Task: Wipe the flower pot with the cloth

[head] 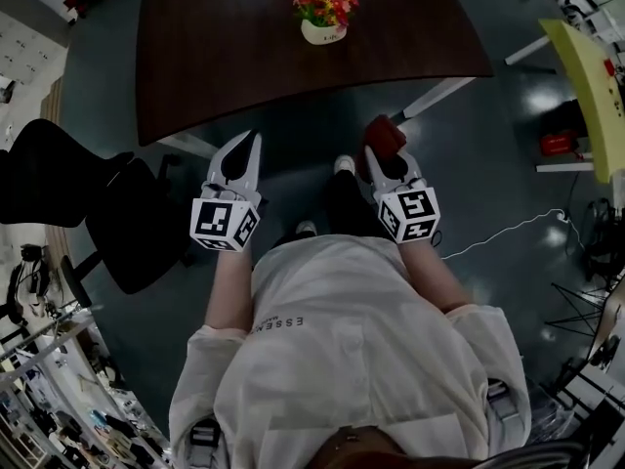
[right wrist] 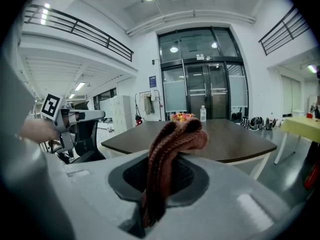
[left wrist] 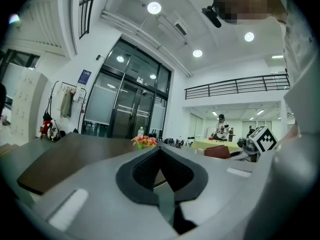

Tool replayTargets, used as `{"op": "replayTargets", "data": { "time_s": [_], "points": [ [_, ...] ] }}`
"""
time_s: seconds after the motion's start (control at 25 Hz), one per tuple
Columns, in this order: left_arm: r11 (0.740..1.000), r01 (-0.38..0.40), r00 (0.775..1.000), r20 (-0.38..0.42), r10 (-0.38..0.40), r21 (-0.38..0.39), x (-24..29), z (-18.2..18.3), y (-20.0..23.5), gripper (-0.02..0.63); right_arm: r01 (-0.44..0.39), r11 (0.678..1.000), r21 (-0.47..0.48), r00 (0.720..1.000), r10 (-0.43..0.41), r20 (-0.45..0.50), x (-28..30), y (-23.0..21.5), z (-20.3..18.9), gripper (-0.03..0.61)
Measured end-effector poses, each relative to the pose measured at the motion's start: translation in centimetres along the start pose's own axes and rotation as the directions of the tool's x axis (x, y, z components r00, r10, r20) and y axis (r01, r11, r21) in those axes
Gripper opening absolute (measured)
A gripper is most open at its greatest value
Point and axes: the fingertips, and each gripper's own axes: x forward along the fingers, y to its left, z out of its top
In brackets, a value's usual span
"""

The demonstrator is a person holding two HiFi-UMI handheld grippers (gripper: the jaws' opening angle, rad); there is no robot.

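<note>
A small white flower pot [head: 323, 32] with red, pink and yellow flowers stands near the middle of the dark brown table [head: 225, 57]. Its flowers [left wrist: 144, 142] show far off in the left gripper view, and also in the right gripper view as flowers [right wrist: 183, 117] behind the cloth. My left gripper [head: 252, 141] is shut and empty, off the table's near edge. My right gripper [head: 383, 149] is shut on a folded reddish-brown knitted cloth [right wrist: 170, 159], which also shows as the cloth [head: 384, 138] in the head view, short of the table.
A black office chair [head: 93, 203] stands at my left. A yellow-green table [head: 591, 76] is at the right, with a white cable [head: 508, 231] on the dark floor. Glass doors [right wrist: 207, 96] and a water bottle [right wrist: 203, 113] lie beyond the table.
</note>
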Motion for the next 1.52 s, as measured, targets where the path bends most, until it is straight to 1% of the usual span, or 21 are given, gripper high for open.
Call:
{"op": "replayTargets", "data": {
  "time_s": [0.12,0.24,0.36,0.44,0.6,0.68,0.8,0.92,1.08,1.24,1.32,1.4,1.52],
  "points": [
    [1.0,-0.009,1.0,-0.019,0.009,-0.008,2.8,-0.7,0.8,0.015,-0.002,1.0,0.02,1.0,0.002,-0.018,2.4,-2.6,0.1,0.048],
    [1.0,-0.019,0.999,-0.042,0.019,-0.007,6.0,-1.5,2.3,0.015,-0.013,1.0,0.011,0.999,0.014,-0.045,6.0,-5.2,0.5,0.048],
    [1.0,-0.017,0.998,-0.06,0.018,0.022,10.3,-1.9,3.3,0.015,-0.02,1.0,-0.007,0.998,0.02,-0.053,9.8,-9.0,2.1,0.048],
    [0.999,-0.019,0.998,-0.058,0.021,0.04,13.5,-1.7,3.6,0.015,-0.033,0.999,-0.02,0.998,0.032,-0.055,12.1,-11.8,3.4,0.047],
    [0.998,-0.016,0.997,-0.071,0.02,0.055,19.5,-1.9,4.1,0.015,-0.077,0.996,-0.037,0.993,0.074,-0.092,16.3,-15.8,4.4,0.046],
    [0.998,-0.009,0.996,-0.085,0.014,0.061,21.8,-2.4,4.4,0.015,-0.108,0.993,-0.043,0.988,0.103,-0.118,18.2,-16.8,4.5,0.047],
    [0.999,-0.007,0.995,-0.099,0.011,0.044,24.6,-3.5,5.1,0.015,-0.163,0.985,-0.058,0.973,0.151,-0.172,21.1,-17.8,4.2,0.048],
    [1.0,0.016,0.99,-0.143,-0.013,0.026,26.6,-4.9,5.6,0.015,-0.217,0.976,-0.026,0.95,0.205,-0.237,23.2,-18.1,3.1,0.047],
    [0.999,0.038,0.98,-0.198,-0.032,0.023,29.1,-6.7,6.8,0.015,-0.296,0.955,0.009,0.912,0.286,-0.293,25.2,-16.7,1.7,0.046],
    [0.997,0.066,0.97,-0.236,-0.054,0.045,32.4,-8.2,7.6,0.015,-0.367,0.93,0.032,0.874,0.356,-0.33,27.2,-14.9,1.0,0.047],
    [0.994,0.085,0.964,-0.257,-0.064,0.075,33.8,-9.1,7.9,0.015,-0.404,0.913,0.05,0.852,0.396,-0.344,27.8,-13.7,0.7,0.048],
    [0.985,0.131,0.954,-0.283,-0.096,0.109,35.0,-10.1,7.9,0.015,-0.454,0.888,0.072,0.819,0.448,-0.358,28.2,-12.2,0.3,0.048],
    [0.97,0.197,0.935,-0.326,-0.141,0.146,36.2,-11.4,7.5,0.015,-0.548,0.831,0.099,0.749,0.54,-0.383,28.5,-9.5,-0.5,0.048]
  ]
}}
